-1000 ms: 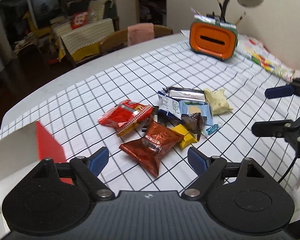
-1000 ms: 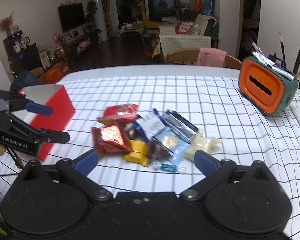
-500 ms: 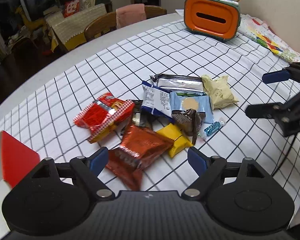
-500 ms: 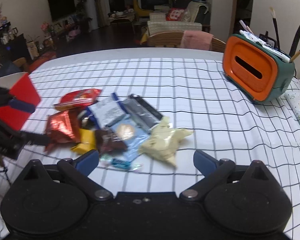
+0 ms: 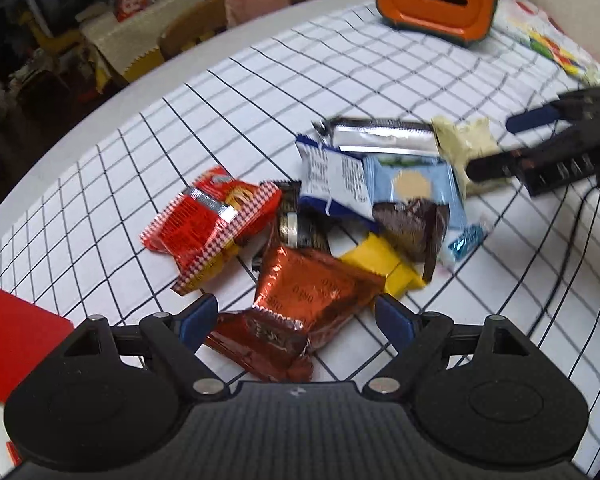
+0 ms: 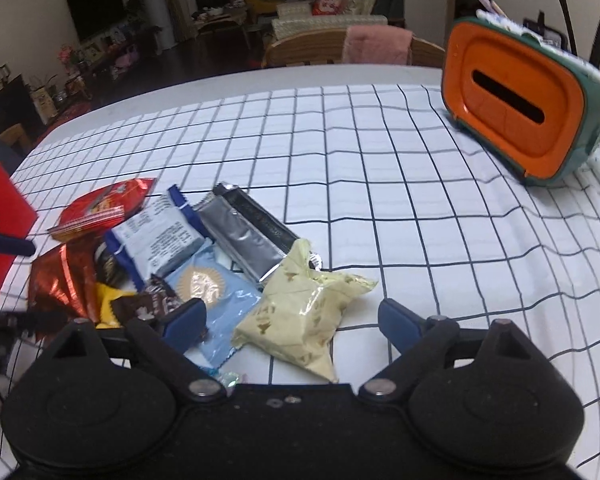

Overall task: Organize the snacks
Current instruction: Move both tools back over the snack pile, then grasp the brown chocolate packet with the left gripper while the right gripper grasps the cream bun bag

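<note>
In your left wrist view, the left hand-held gripper (image 5: 296, 318) stands spread over a copper-red packet (image 5: 312, 292), whose near end its body hides. In the right wrist view, your right hand-held gripper (image 6: 292, 322), jaws apart and just closing, straddles the pale yellow packet (image 6: 300, 320), pads clear; the snack pile (image 6: 172, 248) lies left, partly hidden.

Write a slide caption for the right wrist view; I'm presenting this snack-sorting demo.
Open right gripper, jaws just narrowing, descends over a pale yellow snack packet beside the snack pile on a checked tablecloth.
</note>
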Motion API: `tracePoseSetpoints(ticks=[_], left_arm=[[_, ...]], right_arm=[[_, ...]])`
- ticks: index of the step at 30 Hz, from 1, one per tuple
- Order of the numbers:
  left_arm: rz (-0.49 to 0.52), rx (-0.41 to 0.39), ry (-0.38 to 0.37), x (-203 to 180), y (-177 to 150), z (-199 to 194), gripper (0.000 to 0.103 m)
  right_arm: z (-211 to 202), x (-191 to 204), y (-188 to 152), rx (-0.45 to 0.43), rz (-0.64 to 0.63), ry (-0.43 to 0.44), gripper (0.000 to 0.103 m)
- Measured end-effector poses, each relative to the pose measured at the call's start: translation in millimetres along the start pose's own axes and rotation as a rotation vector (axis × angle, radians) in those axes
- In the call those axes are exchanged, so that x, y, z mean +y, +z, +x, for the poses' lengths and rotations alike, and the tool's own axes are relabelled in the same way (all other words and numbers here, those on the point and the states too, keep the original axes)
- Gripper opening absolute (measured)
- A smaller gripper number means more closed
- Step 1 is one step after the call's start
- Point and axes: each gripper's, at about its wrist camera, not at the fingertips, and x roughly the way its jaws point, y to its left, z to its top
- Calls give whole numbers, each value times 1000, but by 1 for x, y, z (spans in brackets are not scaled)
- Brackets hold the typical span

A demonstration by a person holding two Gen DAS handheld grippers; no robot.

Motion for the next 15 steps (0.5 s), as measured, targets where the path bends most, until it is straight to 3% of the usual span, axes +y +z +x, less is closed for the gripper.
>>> tracePoseSetpoints(ticks=[5, 11, 15], left_arm=[[34, 35, 27, 0, 1, 16, 86], [23, 43, 21, 4, 1, 23, 86], [-16, 46, 21, 10, 1, 25, 71]], right_arm=[[17, -2, 3, 40, 91, 4, 89], [26, -3, 1, 73, 164, 7, 76], [23, -3, -1, 63, 174, 1, 64]])
